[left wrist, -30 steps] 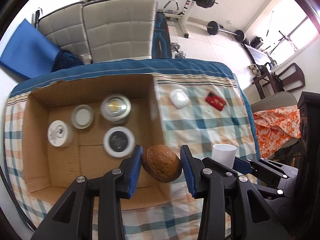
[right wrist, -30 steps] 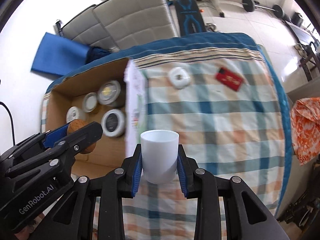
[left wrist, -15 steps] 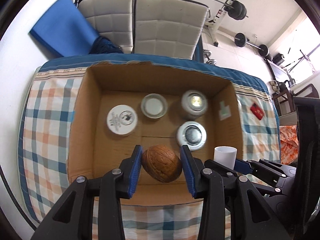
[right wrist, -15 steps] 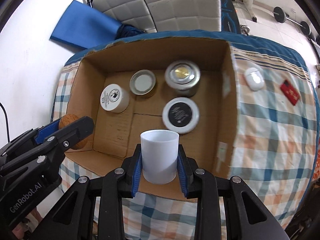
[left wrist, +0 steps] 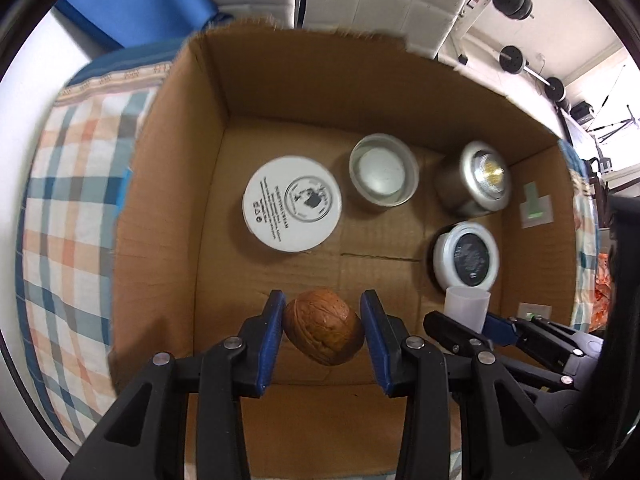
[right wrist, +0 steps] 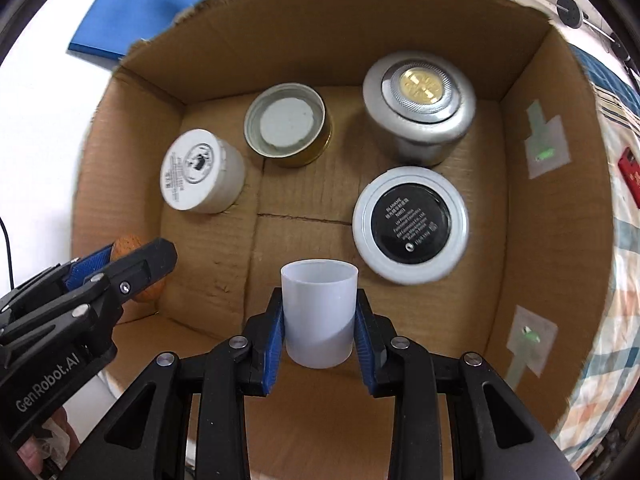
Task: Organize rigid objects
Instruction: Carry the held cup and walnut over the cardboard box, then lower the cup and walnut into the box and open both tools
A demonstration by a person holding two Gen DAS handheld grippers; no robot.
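A brown walnut (left wrist: pixel 324 326) sits clamped between the blue pads of the left hand-held gripper (left wrist: pixel 323 334), above the near floor of an open cardboard box (left wrist: pixel 168 184). Beside it, the right hand-held gripper (right wrist: pixel 319 330) grips a white plastic cup (right wrist: pixel 319 312), upright, also over the box. On the box floor stand a white jar (right wrist: pixel 200 172), an open tin (right wrist: pixel 286 124), a silver canister (right wrist: pixel 420 104) and a black-lidded jar (right wrist: pixel 410 224). The box rests on a plaid cloth (left wrist: pixel 68 216).

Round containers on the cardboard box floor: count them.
4. White printed-lid jar at left, open gold-sided tin at back, silver gold-topped canister back right, black-topped white jar right. None seems hidden.
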